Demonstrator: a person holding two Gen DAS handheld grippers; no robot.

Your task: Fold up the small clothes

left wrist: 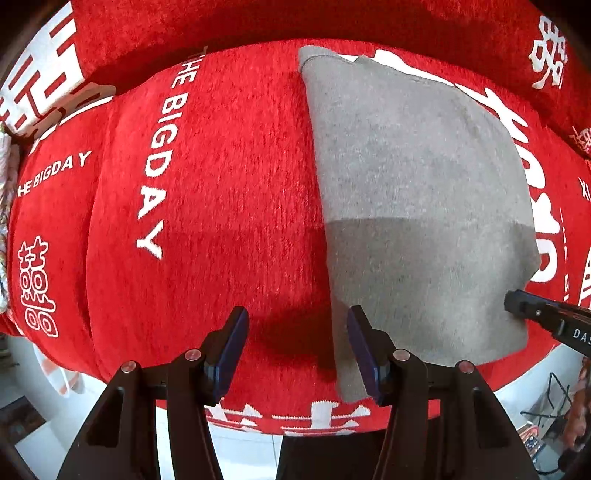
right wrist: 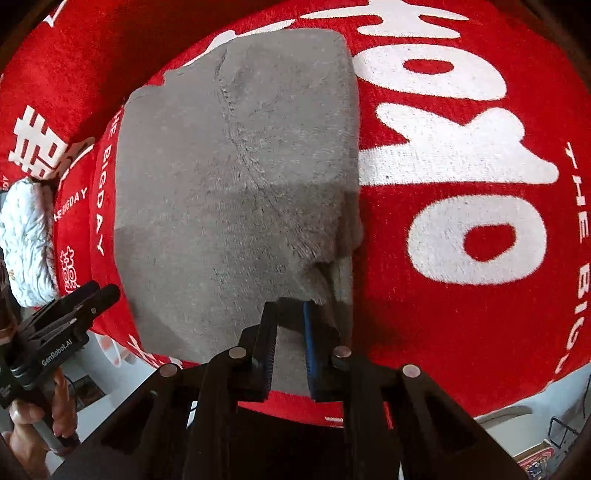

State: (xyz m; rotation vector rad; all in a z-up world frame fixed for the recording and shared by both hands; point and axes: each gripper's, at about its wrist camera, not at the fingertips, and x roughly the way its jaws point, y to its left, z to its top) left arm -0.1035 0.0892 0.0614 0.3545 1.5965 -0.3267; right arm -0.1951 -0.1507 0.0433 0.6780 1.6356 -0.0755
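A grey knitted garment (left wrist: 417, 192) lies flat and folded on a red blanket (left wrist: 229, 177); the right wrist view shows it too (right wrist: 229, 192). My left gripper (left wrist: 298, 314) hangs open over the garment's near left edge, one finger above the red blanket, the other above the grey cloth, nothing between them. My right gripper (right wrist: 290, 306) is shut on a raised pinch of the grey garment near its near right corner. Its tip also shows at the right of the left wrist view (left wrist: 513, 302). In the right wrist view, the left gripper (right wrist: 99, 291) sits at the lower left.
The red blanket carries big white letters and characters (right wrist: 461, 155) and drapes over a raised cushion at the back (left wrist: 258, 29). A white quilted item (right wrist: 22, 236) lies off its left edge. A person's hand (right wrist: 22, 439) grips the left handle. Pale floor (left wrist: 243, 458) shows below the blanket's near edge.
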